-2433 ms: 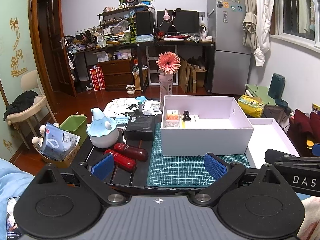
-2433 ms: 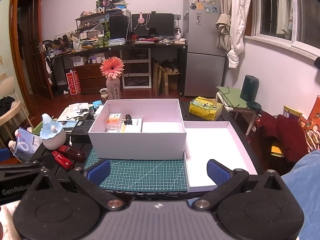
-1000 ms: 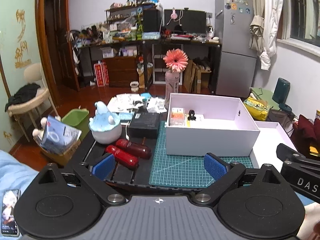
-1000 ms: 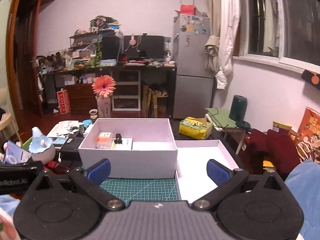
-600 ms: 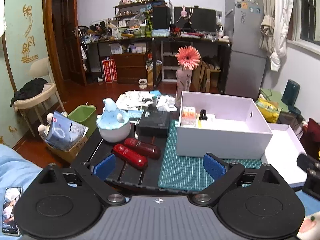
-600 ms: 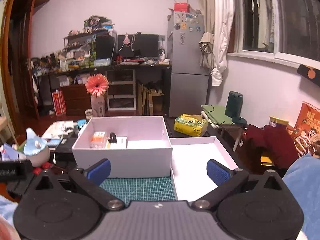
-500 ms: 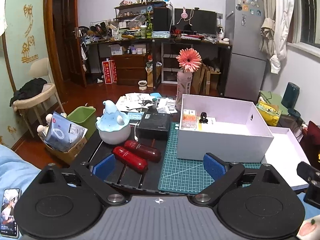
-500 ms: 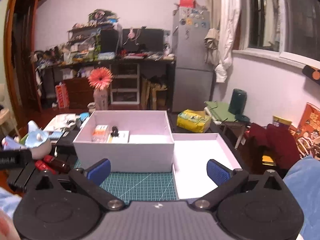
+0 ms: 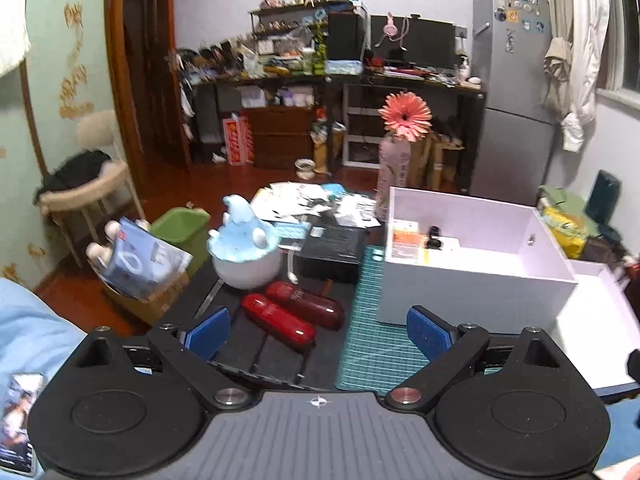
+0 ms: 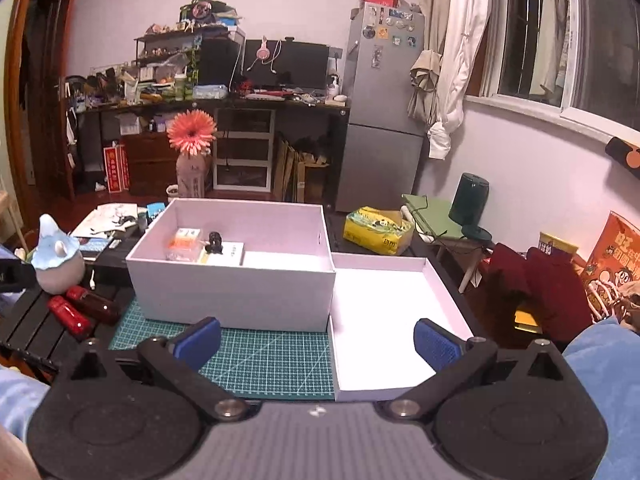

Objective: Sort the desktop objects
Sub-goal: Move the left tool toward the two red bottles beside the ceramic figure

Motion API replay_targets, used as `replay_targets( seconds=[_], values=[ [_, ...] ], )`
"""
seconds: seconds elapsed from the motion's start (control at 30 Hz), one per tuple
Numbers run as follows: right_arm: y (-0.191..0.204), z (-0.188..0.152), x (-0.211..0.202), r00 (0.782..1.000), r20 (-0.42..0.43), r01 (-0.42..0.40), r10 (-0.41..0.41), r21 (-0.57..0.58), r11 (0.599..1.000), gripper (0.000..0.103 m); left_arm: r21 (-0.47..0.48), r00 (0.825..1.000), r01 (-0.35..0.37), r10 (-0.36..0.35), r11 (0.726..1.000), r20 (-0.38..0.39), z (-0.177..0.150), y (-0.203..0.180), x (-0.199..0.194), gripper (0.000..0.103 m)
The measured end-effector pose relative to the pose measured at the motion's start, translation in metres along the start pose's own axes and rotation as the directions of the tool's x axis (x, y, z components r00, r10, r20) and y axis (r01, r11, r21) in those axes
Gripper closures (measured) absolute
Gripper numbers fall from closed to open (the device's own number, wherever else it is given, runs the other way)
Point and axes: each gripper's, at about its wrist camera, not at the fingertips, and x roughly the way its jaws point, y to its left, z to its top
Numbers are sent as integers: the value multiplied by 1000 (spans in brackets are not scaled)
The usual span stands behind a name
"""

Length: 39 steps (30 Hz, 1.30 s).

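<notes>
Tilting back down toward the white box (image 10: 236,276), both grippers' fingers stay spread, empty.

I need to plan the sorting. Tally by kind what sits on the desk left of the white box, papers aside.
Red cylinders: 2
Blue-and-white figure: 1
Black box: 1
Total: 4
</notes>
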Motion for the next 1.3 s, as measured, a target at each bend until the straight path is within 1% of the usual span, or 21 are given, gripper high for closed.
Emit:
replay_targets(
  seconds=[0.03, 0.1, 0.23, 0.33, 0.43, 0.57, 0.63, 0.77, 0.8, 0.87, 1.07, 1.1, 1.2, 1.3],
  values=[
    [-1, 0, 2, 1000, -8, -4, 4, 4, 1000, 0, 10, 1000, -16, 16, 1000, 2, -1, -2, 2, 7],
    [-3, -1, 6, 1000, -25, -3, 4, 13, 1000, 0, 8, 1000, -21, 21, 1000, -13, 0, -2, 5, 7],
    [-9, -3, 13, 999, -32, 8, -7, 19, 1000, 0, -20, 999, -12, 11, 1000, -52, 3, -1, 15, 7],
    [-12, -4, 15, 999, -32, 9, -8, 19, 1000, 0, -14, 998, -3, 2, 1000, -68, 7, -3, 22, 6],
    [-14, -4, 16, 1000, -28, 13, -13, 15, 1000, 0, -9, 998, 3, -4, 1000, -58, 12, -5, 25, 3],
    [-15, -2, 21, 999, -43, 19, -18, 14, 1000, 0, 22, 1000, -24, 24, 999, -11, 24, -10, 25, 2],
    [-16, -1, 24, 999, -52, 14, -13, 19, 1000, 0, 32, 1000, -3, 3, 999, 9, 31, -9, 25, 1],
    [-20, 1, 28, 998, -51, 25, -24, 17, 1000, 0, -34, 997, 62, -60, 998, 37, 52, 1, 27, 1],
    [-21, 2, 29, 998, -48, 34, -33, 15, 999, 0, -45, 997, 63, -61, 997, 44, 57, 2, 28, 1],
    [-24, 4, 30, 998, -41, 45, -44, 12, 999, 0, -50, 997, 52, -49, 997, 68, 68, 3, 28, 1],
    [-34, 8, 37, 997, -40, 61, -60, 30, 998, 0, -26, 995, 36, -33, 999, 97, 101, 2, 36, 1],
    [-36, 8, 39, 997, -38, 64, -62, 39, 997, 0, -21, 995, 34, -32, 999, 94, 105, 2, 38, 1],
    [-38, 6, 44, 997, -38, 74, -72, 55, 996, 0, -18, 998, -3, 4, 1000, 60, 121, 1, 48, 1],
    [-36, 0, 51, 994, -46, 105, -104, 34, 994, 0, -49, 998, -49, 51, 998, 41, 129, 4, 60, 1]
  ],
)
